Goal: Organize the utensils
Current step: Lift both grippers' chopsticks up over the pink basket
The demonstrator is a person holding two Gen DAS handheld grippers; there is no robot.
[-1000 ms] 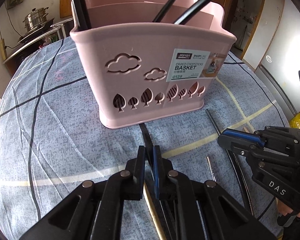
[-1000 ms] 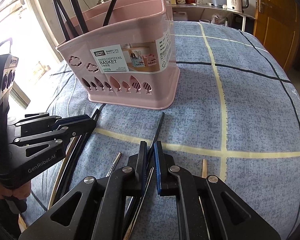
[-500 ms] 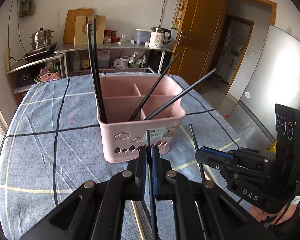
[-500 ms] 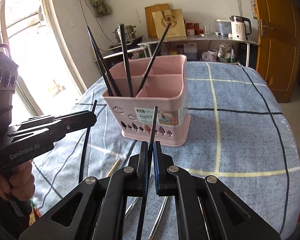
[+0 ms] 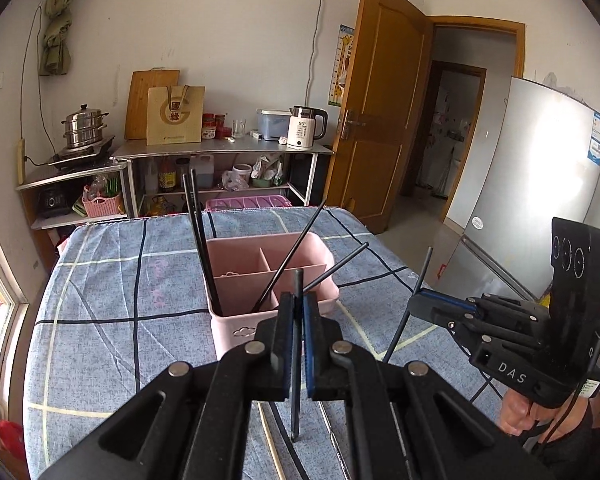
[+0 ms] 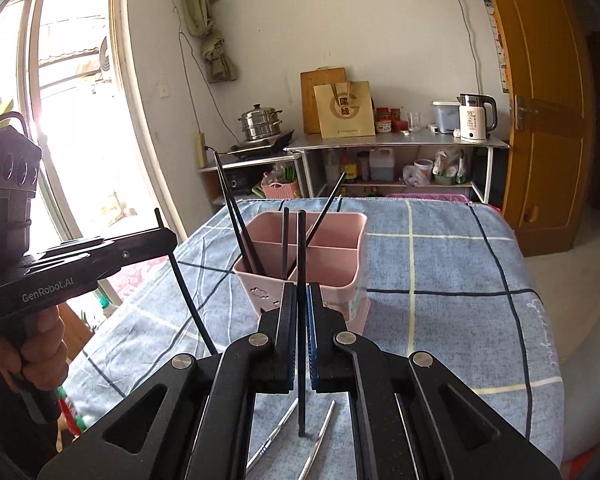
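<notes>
A pink divided basket (image 5: pixel 320 258) (image 6: pixel 340 276) stands on the blue checked tablecloth with several black chopsticks leaning in it. My left gripper (image 5: pixel 296 300) is shut on a black chopstick (image 5: pixel 297 360), held upright above the table in front of the basket. My right gripper (image 6: pixel 300 292) is shut on another black chopstick (image 6: pixel 301 320), also upright and lifted. In the left wrist view the right gripper (image 5: pixel 418 306) shows at right with its chopstick (image 5: pixel 404 320). In the right wrist view the left gripper (image 6: pixel 168 240) shows at left with its chopstick (image 6: pixel 188 296).
Two metal chopsticks (image 6: pixel 296 436) and a wooden one (image 5: pixel 272 448) lie on the cloth (image 5: pixel 112 320) below the grippers. A shelf with kettle (image 5: pixel 306 132), steamer pot (image 5: pixel 82 128) and bottles stands behind the table. A fridge (image 5: pixel 532 184) is at right.
Both grippers rose from the tabletop, each lifting a black chopstick clear of the cloth. The basket now lies lower and farther in both views.
</notes>
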